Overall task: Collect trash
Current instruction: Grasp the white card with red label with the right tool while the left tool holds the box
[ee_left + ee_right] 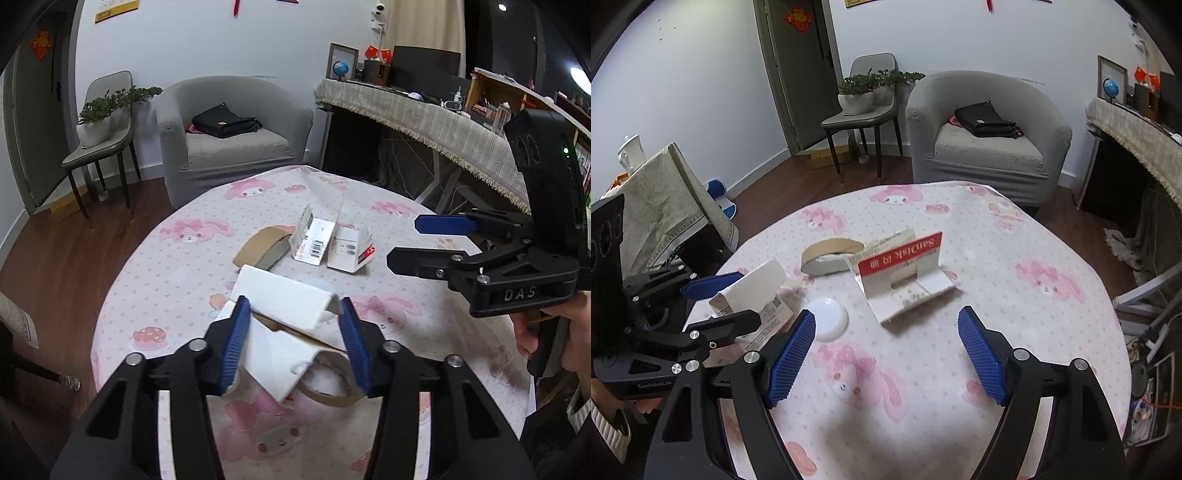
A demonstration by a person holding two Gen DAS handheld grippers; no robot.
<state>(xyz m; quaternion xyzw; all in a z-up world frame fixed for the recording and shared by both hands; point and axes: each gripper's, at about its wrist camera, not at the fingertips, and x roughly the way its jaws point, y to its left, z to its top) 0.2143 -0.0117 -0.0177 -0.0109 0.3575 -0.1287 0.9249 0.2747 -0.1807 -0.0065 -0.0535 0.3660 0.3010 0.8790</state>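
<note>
My left gripper point(295, 334) is shut on a white folded carton point(284, 299) with a torn brown inner edge, held just above the round table point(166, 295). The right wrist view shows this gripper point(750, 297) at the left, its fingers either side of the carton point(753, 284). Beyond lie a brown tape roll point(262, 247) point(831, 254), an opened red-and-white card package point(314, 240) point(905, 273) and a white package point(347, 251). A white round lid point(827, 317) rests beside the carton. My right gripper point(886, 325) point(402, 242) stands open and empty, short of the card package.
The table wears a white cloth with pink cartoon prints point(1034, 332). Behind it stand a grey armchair point(236, 144) holding a black bag, a chair with potted plants point(99, 122), and a desk under a fringed cloth point(424, 118) at the right. A hand point(532, 332) grips the right tool.
</note>
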